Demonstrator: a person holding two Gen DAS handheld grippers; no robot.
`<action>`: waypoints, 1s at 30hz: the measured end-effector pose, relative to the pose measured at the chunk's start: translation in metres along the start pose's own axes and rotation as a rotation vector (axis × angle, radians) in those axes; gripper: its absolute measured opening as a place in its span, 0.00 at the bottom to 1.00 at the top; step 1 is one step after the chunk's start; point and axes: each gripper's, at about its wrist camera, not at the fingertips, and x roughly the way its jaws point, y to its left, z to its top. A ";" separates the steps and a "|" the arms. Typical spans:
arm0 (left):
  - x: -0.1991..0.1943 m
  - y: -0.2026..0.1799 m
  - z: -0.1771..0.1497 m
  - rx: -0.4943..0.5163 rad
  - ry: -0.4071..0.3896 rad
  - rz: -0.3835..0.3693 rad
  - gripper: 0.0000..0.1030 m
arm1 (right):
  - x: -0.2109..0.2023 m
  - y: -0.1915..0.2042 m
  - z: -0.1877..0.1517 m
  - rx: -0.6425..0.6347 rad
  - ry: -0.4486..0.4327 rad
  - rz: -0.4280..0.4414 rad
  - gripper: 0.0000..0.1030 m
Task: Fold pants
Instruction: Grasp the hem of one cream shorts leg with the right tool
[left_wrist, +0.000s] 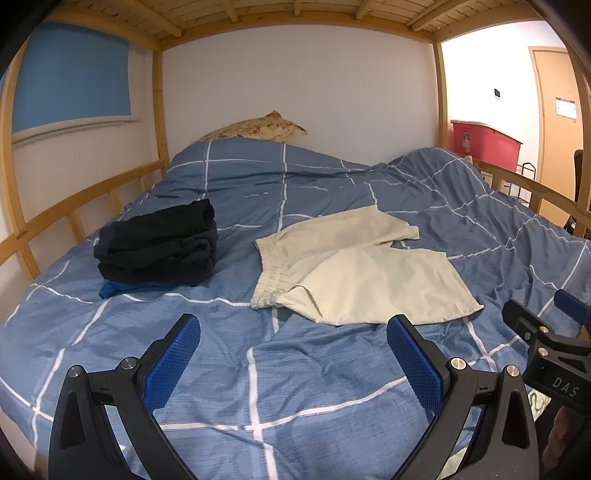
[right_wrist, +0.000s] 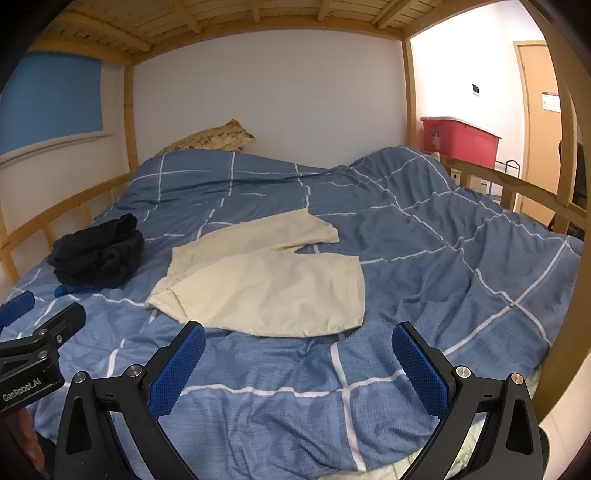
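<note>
1 pair of cream-coloured cotton shorts with an elastic waistband (left_wrist: 351, 266) lies spread flat near the middle of the blue quilted duvet with white grid lines (left_wrist: 258, 376), waistband toward the left, its 2 legs pointing right and splayed apart, the nearer leg broader in both views. to the left of the shorts, apart from them, sits 1 stack of folded dark navy garments (left_wrist: 159, 247); the pile shows about 3 layers, though the exact count of pieces cannot be told. 1 bright blue piece of cloth (left_wrist: 110, 290) pokes out from under that stack.

the left gripper (left_wrist: 291, 354), black with 2 blue textured pads, hovers over bare duvet just in front of the shorts, jaws spread wide and holding nothing. the right gripper (right_wrist: 299, 358), of the same build, hangs close before the near leg hem, its 2 fingers likewise wide apart and empty. each wrist view catches the other gripper at its edge.

at the head of the bed 1 tan mottled pillow (left_wrist: 255, 129) leans against the white wall. the light wooden bunk frame (left_wrist: 159, 110) has slatted side rails on 2 sides and slats overhead. beyond the right rail stands 1 red plastic storage bin with a white lid (right_wrist: 458, 138), near 1 wooden door (right_wrist: 535, 122).
</note>
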 end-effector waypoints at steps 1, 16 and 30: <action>0.004 -0.003 -0.001 0.002 -0.003 -0.004 1.00 | 0.003 -0.001 -0.001 0.001 0.002 0.001 0.99; 0.088 -0.056 -0.006 0.036 0.018 -0.024 1.00 | 0.091 -0.034 -0.007 0.017 0.038 -0.003 0.80; 0.139 -0.087 -0.011 0.059 0.097 -0.067 1.00 | 0.146 -0.062 -0.032 0.232 0.206 0.063 0.57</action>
